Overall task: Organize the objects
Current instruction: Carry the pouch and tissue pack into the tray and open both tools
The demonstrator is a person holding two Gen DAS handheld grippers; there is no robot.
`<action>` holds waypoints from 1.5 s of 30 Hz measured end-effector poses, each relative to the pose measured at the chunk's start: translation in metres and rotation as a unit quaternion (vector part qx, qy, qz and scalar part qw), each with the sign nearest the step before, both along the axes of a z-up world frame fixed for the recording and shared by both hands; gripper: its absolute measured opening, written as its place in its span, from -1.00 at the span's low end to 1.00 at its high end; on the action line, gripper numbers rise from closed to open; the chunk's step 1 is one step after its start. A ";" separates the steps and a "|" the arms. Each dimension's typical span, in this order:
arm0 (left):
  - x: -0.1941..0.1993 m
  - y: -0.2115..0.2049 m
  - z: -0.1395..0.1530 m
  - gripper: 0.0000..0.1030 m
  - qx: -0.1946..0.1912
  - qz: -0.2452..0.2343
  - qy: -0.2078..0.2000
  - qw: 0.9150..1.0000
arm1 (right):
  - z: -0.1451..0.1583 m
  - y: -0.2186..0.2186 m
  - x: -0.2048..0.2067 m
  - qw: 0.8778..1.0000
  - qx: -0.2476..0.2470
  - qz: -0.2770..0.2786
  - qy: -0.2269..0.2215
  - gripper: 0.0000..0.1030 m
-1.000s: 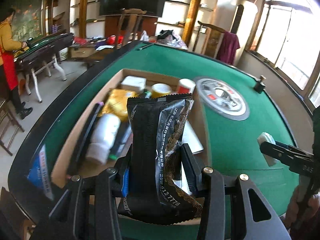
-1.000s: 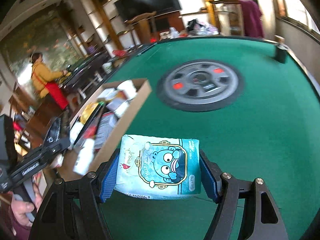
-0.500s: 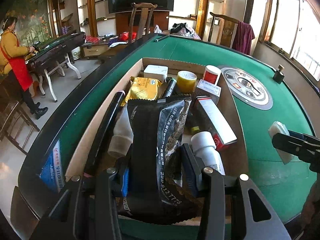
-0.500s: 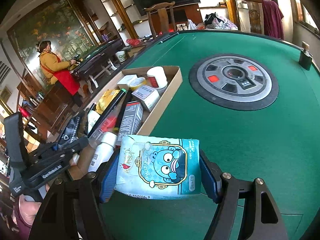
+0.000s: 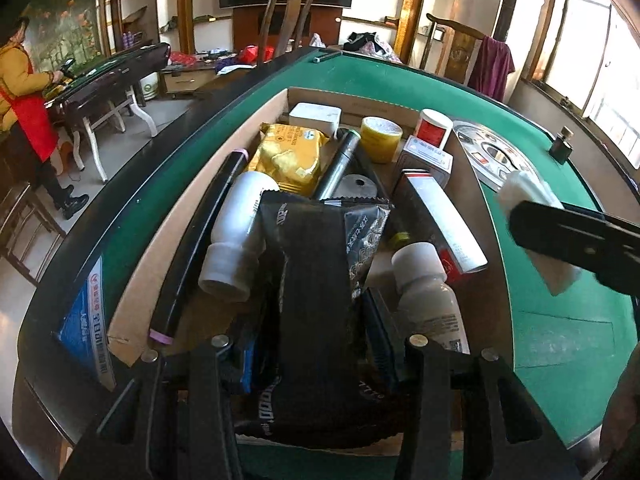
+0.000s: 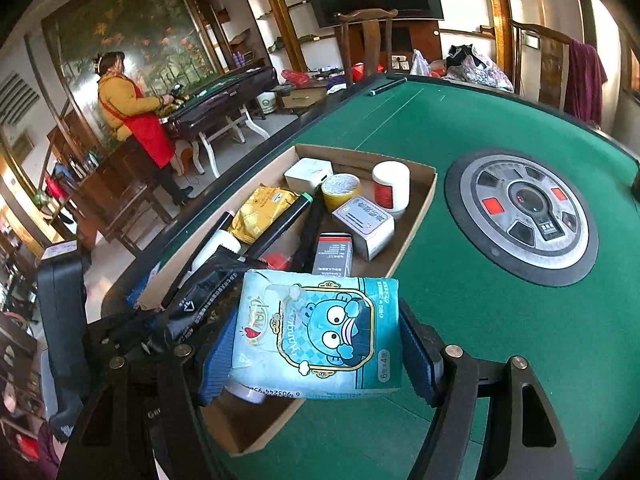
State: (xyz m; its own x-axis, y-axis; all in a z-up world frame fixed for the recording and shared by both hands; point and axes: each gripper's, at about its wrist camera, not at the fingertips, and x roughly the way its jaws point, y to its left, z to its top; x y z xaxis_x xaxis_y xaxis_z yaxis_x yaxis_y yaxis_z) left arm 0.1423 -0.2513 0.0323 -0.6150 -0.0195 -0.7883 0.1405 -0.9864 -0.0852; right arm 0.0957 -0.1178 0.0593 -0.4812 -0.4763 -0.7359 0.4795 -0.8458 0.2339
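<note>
1. The left gripper (image 5: pixel 316 320) is clenched on a crinkled black foil snack packet (image 5: pixel 320 280), which hangs over the near end of the shallow cardboard box (image 5: pixel 192 216).
2. The right gripper (image 6: pixel 316 344) grasps a soft, glossy blue tissue pack (image 6: pixel 320 332) with a cartoon face, held above the box's near corner.
3. Smooth white plastic bottles (image 5: pixel 236 232), a puffy yellow pouch (image 5: pixel 288 156) and a tape roll (image 5: pixel 380 136) lie inside the box on the green felt table (image 6: pixel 480 320).

The cardboard box (image 6: pixel 420 200) is crowded with bottles, cartons and a tape roll (image 6: pixel 341 190) (little bare floor left); green counter (image 6: pixel 480 320) beside it lies open.
</note>
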 end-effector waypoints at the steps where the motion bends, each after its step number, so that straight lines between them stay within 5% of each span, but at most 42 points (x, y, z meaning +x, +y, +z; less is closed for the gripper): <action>1: 0.000 0.000 0.000 -0.14 -0.002 0.002 0.001 1.000 | -0.001 -0.003 -0.002 1.000 0.005 0.001 -0.001 0.50; 27: 0.003 -0.008 0.000 -0.13 0.006 0.009 0.018 1.000 | -0.021 -0.078 -0.039 0.990 0.130 0.037 0.040 0.50; 41: 0.000 -0.008 0.002 -0.11 0.003 0.010 0.021 1.000 | -0.030 -0.087 -0.056 0.990 0.122 0.054 0.033 0.50; 45: -0.001 -0.005 0.002 0.08 0.001 0.005 0.019 1.000 | -0.032 -0.087 -0.059 0.992 0.113 0.056 0.027 0.53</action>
